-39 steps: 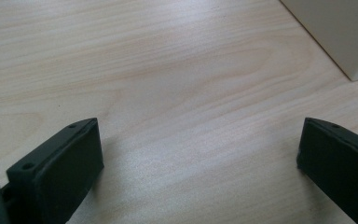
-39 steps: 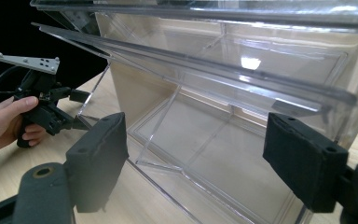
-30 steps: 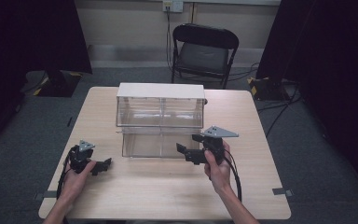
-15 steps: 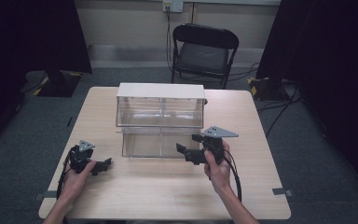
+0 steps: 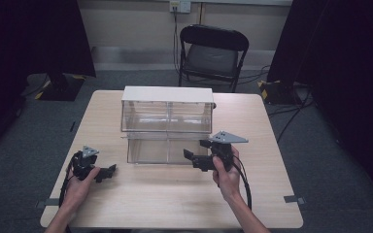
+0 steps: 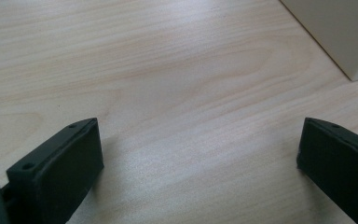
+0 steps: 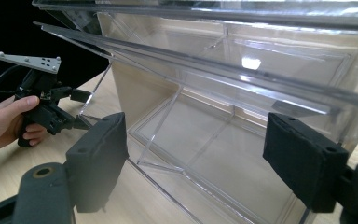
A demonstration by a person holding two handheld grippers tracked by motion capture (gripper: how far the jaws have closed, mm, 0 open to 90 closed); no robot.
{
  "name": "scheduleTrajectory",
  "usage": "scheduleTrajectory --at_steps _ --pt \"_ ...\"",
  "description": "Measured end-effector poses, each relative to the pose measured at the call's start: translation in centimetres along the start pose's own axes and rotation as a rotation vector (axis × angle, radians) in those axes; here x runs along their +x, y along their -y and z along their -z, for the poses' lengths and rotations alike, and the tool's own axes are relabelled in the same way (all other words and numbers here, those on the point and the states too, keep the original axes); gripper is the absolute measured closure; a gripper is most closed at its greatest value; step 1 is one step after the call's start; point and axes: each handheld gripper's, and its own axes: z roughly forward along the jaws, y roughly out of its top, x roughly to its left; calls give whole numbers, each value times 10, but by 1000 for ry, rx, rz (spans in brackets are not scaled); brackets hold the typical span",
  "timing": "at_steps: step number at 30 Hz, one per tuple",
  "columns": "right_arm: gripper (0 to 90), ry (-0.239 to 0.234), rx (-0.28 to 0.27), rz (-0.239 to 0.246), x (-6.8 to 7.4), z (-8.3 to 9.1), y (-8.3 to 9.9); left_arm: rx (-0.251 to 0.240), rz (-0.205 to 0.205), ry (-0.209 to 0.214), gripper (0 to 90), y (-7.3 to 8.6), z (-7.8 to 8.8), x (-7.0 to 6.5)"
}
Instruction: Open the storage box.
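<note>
The clear drawer cabinet point(image 5: 167, 116) stands a little behind the middle of the table point(image 5: 175, 208), under a white top point(image 5: 167, 93), with two rows of see-through compartments. The lower drawer point(image 5: 167, 148) sticks out towards the person further than the upper row. Through its clear walls in the right gripper view point(image 7: 242, 154) only bare floor and dividers show.

The right gripper point(image 5: 194, 149) hangs just in front of that drawer's right end, held in the right hand point(image 5: 226, 170) and pointing left across the drawer front. In its own view its jaws point(image 7: 196, 140) stand apart, one on each side of the drawer's front corner. The pads press on nothing that I can make out, and whether they touch the clear plastic cannot be told. Nothing lies between this gripper and the drawer.

The left gripper point(image 5: 108, 171) rests low near the table's left front, held in the left hand point(image 5: 80, 182), well apart from the cabinet, with open wood between. In its own view its jaws point(image 6: 198, 140) gape wide over bare tabletop, with a corner of the cabinet point(image 6: 335, 32) up at the right. A black cable point(image 5: 245, 187) trails from the right gripper along the forearm.

Beyond the table a black folding chair point(image 5: 212, 51) faces it on grey carpet. Dark curtains point(image 5: 34, 39) hang at both sides, and a wall socket point(image 5: 179, 6) sits above the chair
</note>
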Motion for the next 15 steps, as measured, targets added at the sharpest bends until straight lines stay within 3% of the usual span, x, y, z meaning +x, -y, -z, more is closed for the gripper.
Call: scheduleTrajectory --at_steps 15 --pt "210 -2 0 1 0 0 0 0 0 0 0 0 0 0"
